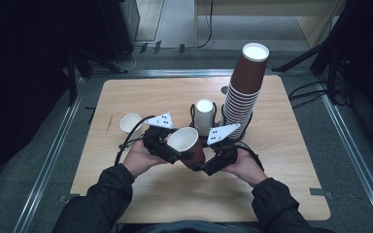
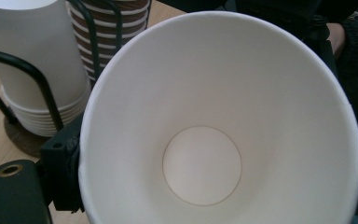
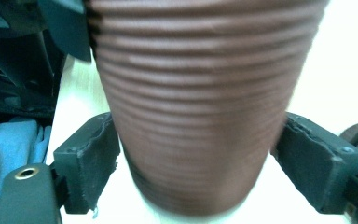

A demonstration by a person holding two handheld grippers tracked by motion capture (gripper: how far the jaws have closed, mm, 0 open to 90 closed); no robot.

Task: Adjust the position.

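Note:
A brown ribbed paper cup (image 1: 188,145) with a white inside hangs tilted over the middle of the table, rim toward the left hand. My left gripper (image 1: 178,154) is shut on it near the rim; in the left gripper view I look straight into its white inside (image 2: 205,140), with one jaw pad (image 2: 63,172) against the rim. From the right, my right gripper (image 1: 202,166) is shut on the brown cup's ribbed wall (image 3: 200,116), a pad (image 3: 91,161) on each side.
A tall stack of brown cups (image 1: 245,92) and a short stack of white cups (image 1: 204,115) stand in a black wire holder (image 1: 193,112) just behind the grippers. A single white cup (image 1: 130,123) sits at the left on the wooden table (image 1: 281,160).

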